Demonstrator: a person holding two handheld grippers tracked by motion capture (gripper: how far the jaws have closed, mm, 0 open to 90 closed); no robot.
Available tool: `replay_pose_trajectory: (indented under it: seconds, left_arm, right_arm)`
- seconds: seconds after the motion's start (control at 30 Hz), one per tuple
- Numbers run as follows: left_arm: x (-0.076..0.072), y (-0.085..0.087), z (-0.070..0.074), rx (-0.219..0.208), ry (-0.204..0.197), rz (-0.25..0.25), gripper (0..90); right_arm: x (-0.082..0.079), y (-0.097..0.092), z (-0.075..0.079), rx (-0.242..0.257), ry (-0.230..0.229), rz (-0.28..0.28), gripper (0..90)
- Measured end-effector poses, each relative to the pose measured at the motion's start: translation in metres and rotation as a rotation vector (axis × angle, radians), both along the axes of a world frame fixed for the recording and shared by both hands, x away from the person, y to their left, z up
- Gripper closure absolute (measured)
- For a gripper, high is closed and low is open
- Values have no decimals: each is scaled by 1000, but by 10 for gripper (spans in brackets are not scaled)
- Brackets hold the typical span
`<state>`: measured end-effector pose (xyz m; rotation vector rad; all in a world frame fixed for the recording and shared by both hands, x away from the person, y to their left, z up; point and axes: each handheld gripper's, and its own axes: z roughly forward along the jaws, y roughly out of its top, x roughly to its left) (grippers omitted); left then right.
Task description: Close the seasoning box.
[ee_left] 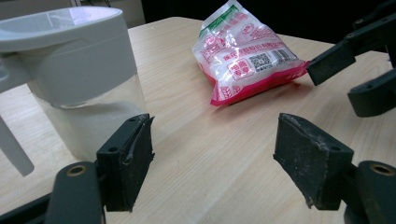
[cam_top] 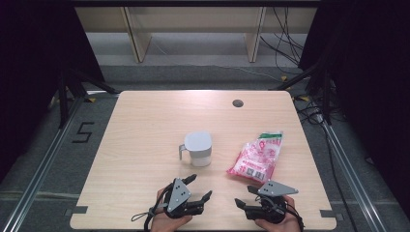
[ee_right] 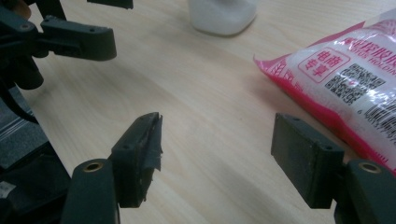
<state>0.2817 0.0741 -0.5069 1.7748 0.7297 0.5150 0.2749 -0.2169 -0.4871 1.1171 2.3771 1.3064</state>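
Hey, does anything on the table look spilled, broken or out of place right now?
Nothing spilled or tipped. The white jug stands upright with its lid on, and the pink bag lies flat and sealed beside it. The one oddity: the pads on the right tongs look frayed at the edges.

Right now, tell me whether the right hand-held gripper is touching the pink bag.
Apart. In the high view, bare table shows between the right hand-held gripper and the pink bag; its open jaws hold nothing.
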Motion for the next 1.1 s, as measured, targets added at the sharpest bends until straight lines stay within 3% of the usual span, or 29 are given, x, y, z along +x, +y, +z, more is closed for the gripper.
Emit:
replay_pose_trajectory:
  seconds: [0.03,0.07,0.17,0.2,0.27,0.33,0.37,0.4,0.47,0.53,0.57,0.7,0.87,0.9,0.93,1.03,1.1]
  left_arm:
    - [-1,0,-1,-6,-1,5,272]
    - [-1,2,-2,7,6,6,271]
    - [-2,3,-3,29,-11,-4,271]
    - [-2,2,-5,10,-8,-9,270]
    - [-5,0,-7,-10,15,0,270]
    - [-6,1,-7,8,2,-8,269]
    - [-8,0,-8,-6,19,3,269]
    - [-9,0,-9,-6,22,3,268]
    - [-10,1,-9,4,33,0,265]
    - [-10,2,-9,49,30,-16,261]
    - [-10,1,-10,38,28,-23,260]
    - [-10,1,-10,38,39,-29,259]
    - [-9,3,-10,44,33,-14,259]
    - [-9,3,-10,48,37,-9,259]
    - [-9,2,-11,23,53,7,259]
    - [-9,3,-11,33,64,12,259]
    - [-9,3,-11,29,62,7,259]
  right_arm:
    - [-3,2,0,9,22,-18,339]
    - [-2,0,-1,-3,3,-5,338]
    - [-6,0,-2,-18,8,3,337]
    - [-6,-1,-1,-40,6,-1,337]
    - [-10,0,-2,-34,15,-7,336]
    - [-9,-1,-4,-45,-5,25,335]
    - [-9,-2,-4,-56,4,39,330]
    - [-13,-2,-4,-61,10,15,323]
    - [-16,-4,-5,-91,-3,30,322]
    - [-19,-6,-6,-104,-11,28,319]
    - [-21,-7,-6,-101,6,25,319]
    - [-23,-9,-7,-105,1,42,318]
    - [-22,-10,-7,-110,3,35,316]
    - [-22,-10,-8,-108,9,36,316]
    - [-22,-10,-8,-105,9,42,316]
    - [-21,-12,-8,-122,-16,41,316]
    - [-21,-12,-8,-122,4,23,316]
